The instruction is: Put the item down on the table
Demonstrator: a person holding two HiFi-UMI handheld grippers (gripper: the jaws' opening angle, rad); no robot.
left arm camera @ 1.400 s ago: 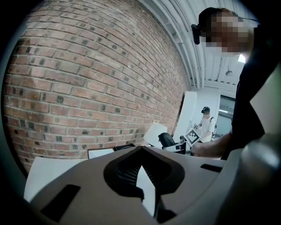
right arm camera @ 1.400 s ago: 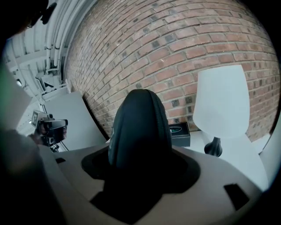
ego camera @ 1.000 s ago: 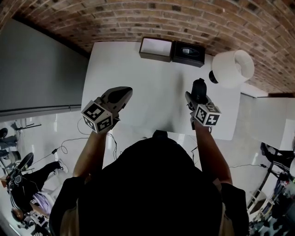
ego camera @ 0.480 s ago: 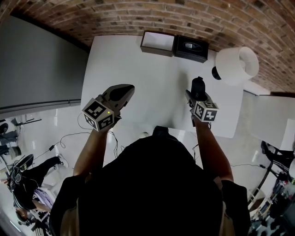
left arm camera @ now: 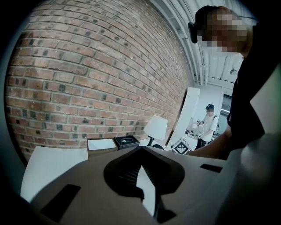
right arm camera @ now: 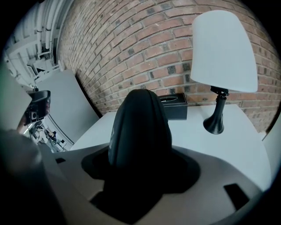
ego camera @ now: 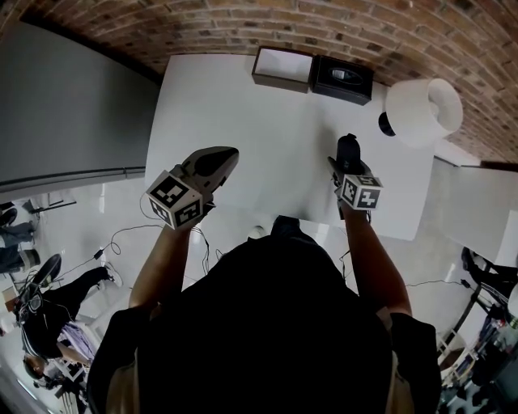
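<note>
Brick, red-brown with pale mortar, makes up the wall (ego camera: 243,24) that runs along the far side of the room. A glossy white floor (ego camera: 81,218) spreads around and below the table, with thin cables (ego camera: 113,242) trailing over it at the left. A large flat grey panel (ego camera: 73,105) stands on the left, beside the table.

A plain white table (ego camera: 243,113) sits against the brick wall, and most of its top is bare. At its far right corner stands a lamp (ego camera: 422,111) with a wide white shade on a black stem and foot. Two small boxes lie side by side at the far edge, touching or almost touching. One is a dark box with a white top (ego camera: 283,68), and to its right is a black box (ego camera: 343,79) with a pale oval on its lid.

The person wearing the camera holds out both arms over the near half of the table. The left gripper (ego camera: 225,155) points towards the wall, its jaws brought together at the tips with nothing between them. The right gripper (ego camera: 346,166) is clamped on the black item (ego camera: 349,145), a smooth, rounded dark shape that stands up between its jaws over the near right part of the table. Whether the item touches the tabletop cannot be told.
</note>
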